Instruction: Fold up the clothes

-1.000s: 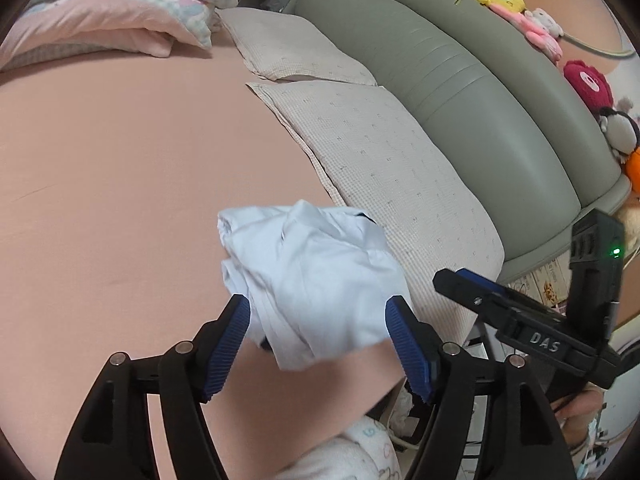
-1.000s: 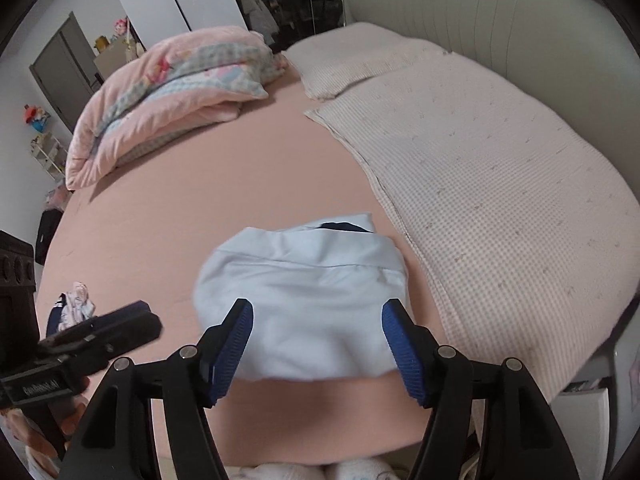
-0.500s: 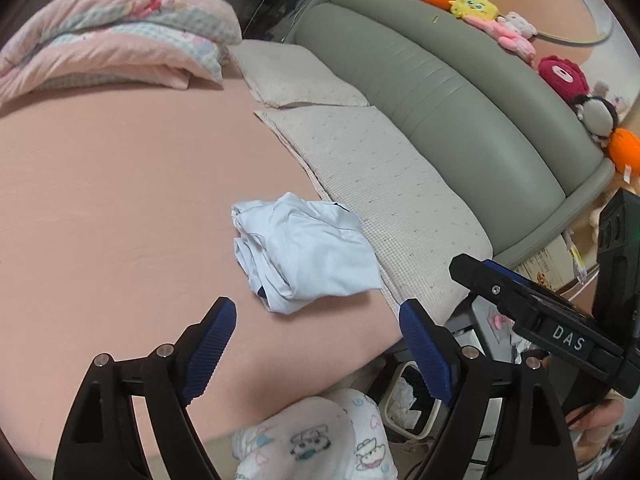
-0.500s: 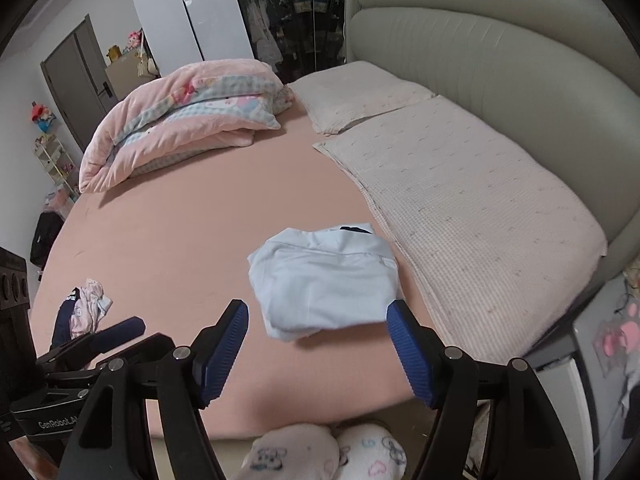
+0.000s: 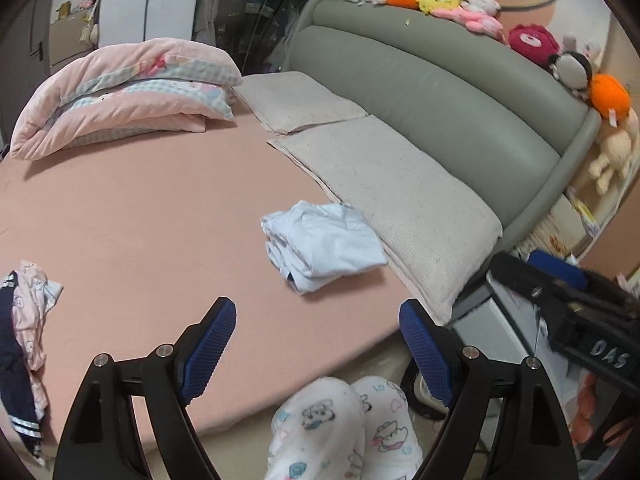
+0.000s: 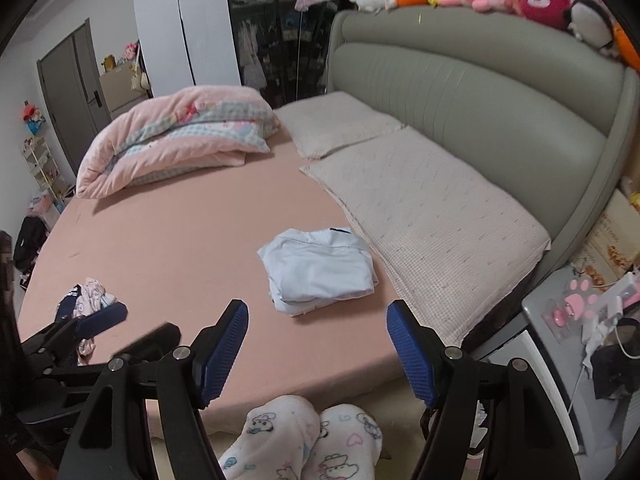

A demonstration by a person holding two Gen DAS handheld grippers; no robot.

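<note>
Broadly: pink bed (image 5: pixel 132 216) spread wide, pale pillow (image 5: pixel 392 200) along its right edge. Just beside that pillow, light-blue garment (image 5: pixel 324 246) lying as a compact folded stack, ahead of both grippers and well apart from them. Far left near the bed's edge, crumpled pink-and-navy clothes (image 5: pixel 24 320), loose and unfolded, nearer the left hand. Left gripper (image 5: pixel 316 344) gaping wide, holding nothing; right gripper (image 6: pixel 318 344) likewise spread and empty. Hard to judge whether the heap is next.
</note>
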